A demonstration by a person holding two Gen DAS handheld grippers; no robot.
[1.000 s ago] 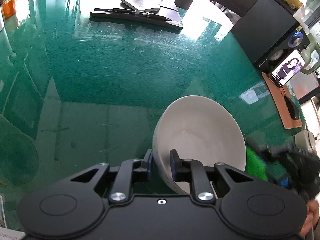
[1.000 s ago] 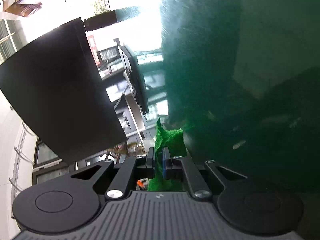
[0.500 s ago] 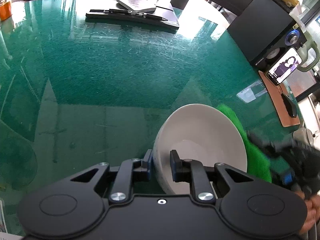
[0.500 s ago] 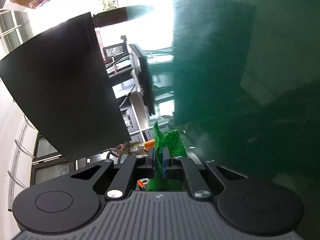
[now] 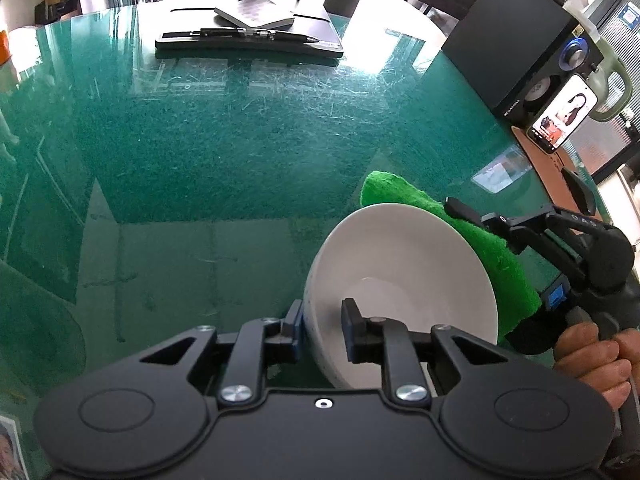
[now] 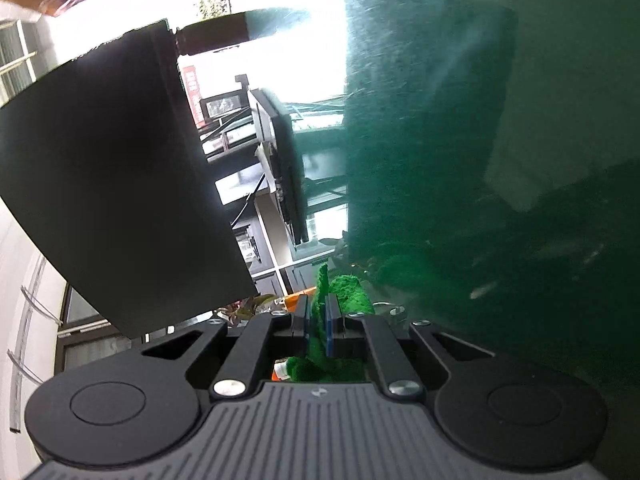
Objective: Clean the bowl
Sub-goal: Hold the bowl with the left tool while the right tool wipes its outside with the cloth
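A white bowl (image 5: 400,264) hangs tilted above the green glass table (image 5: 240,140), its inside facing me. My left gripper (image 5: 322,320) clamps the bowl's near wall, one pad outside and one inside; its jaws are just starting opening, with the wall still between them. My right gripper (image 5: 460,210) comes in from the right, shut on a green cloth (image 5: 404,192) that lies against the outside of the bowl's far right rim. In the right wrist view the right gripper (image 6: 319,304) pinches the green cloth (image 6: 348,286); the bowl is not seen there.
A black speaker (image 5: 516,32) and a lit phone (image 5: 564,118) stand at the right edge, beside a mouse (image 5: 578,190) on a brown pad. A dark notebook with a pen (image 5: 248,40) lies at the far side. A hand (image 5: 592,356) grips the right tool.
The right gripper has carried the green cloth from the bowl's right side up and around its far rim. The bowl and the left gripper have stayed in place.
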